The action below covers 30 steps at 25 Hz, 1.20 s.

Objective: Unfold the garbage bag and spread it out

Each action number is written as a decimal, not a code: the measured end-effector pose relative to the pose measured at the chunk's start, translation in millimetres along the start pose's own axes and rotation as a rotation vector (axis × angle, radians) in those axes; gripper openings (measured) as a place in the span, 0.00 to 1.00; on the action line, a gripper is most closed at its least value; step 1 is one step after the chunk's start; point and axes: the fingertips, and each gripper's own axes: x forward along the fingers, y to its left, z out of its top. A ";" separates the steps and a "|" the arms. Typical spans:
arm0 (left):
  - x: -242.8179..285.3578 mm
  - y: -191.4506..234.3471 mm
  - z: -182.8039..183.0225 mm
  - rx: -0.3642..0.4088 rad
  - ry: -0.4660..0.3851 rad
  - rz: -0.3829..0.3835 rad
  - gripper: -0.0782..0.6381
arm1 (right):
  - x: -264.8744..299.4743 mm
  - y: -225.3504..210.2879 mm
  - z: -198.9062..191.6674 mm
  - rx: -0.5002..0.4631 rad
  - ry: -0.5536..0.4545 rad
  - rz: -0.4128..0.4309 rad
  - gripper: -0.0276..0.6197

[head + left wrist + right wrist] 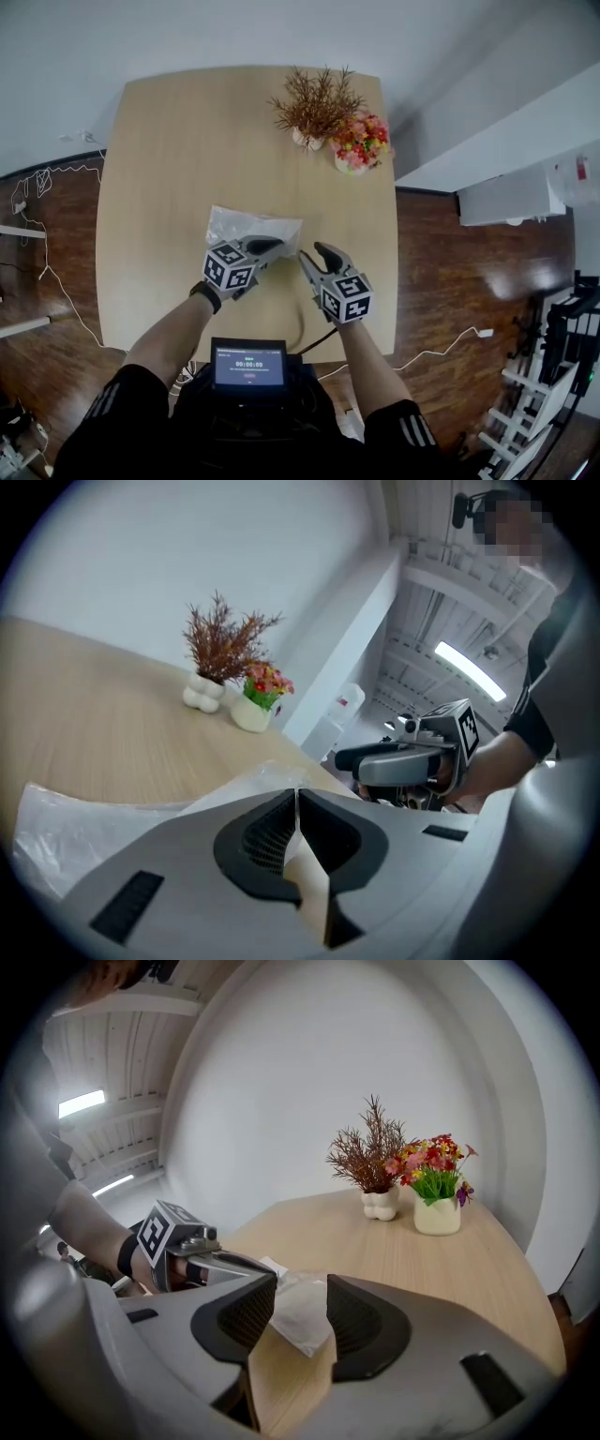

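Observation:
A translucent white garbage bag [246, 225] lies crumpled on the wooden table [159, 178], its near edge raised. My left gripper [279, 246] is shut on that near edge; in the left gripper view the plastic [56, 822] rises to the closed jaws [296, 794]. My right gripper [311, 251] stands open just right of the left one, near the bag's right corner. In the right gripper view the bag's corner [300, 1314] shows in the gap between the open jaws [300, 1288] without the pads pressing on it, and the left gripper [262, 1277] meets the bag beside it.
A white vase of dried brown twigs [309, 136] and a pot of red and pink flowers [356, 155] stand at the table's far right. A small screen [248, 366] sits at my chest. Cables [56, 272] trail over the wooden floor on the left.

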 end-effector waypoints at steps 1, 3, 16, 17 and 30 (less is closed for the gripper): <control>-2.6 -0.3 2.7 -0.003 -0.015 0.003 0.11 | 2.1 -0.6 -2.8 -0.004 0.009 0.000 0.34; -8.6 -2.2 9.0 -0.023 -0.048 0.000 0.11 | 8.3 -1.4 -9.3 -0.018 0.031 0.001 0.34; -48.1 -6.9 43.7 -0.067 -0.209 0.011 0.11 | 77.4 -4.1 -74.3 -0.209 0.283 0.012 0.34; -51.4 -6.8 46.9 -0.067 -0.218 0.013 0.11 | 80.9 -5.4 -77.9 -0.218 0.299 0.008 0.34; -112.6 23.1 82.4 -0.045 -0.342 0.127 0.11 | 95.8 -5.1 -95.6 -0.386 0.421 0.009 0.35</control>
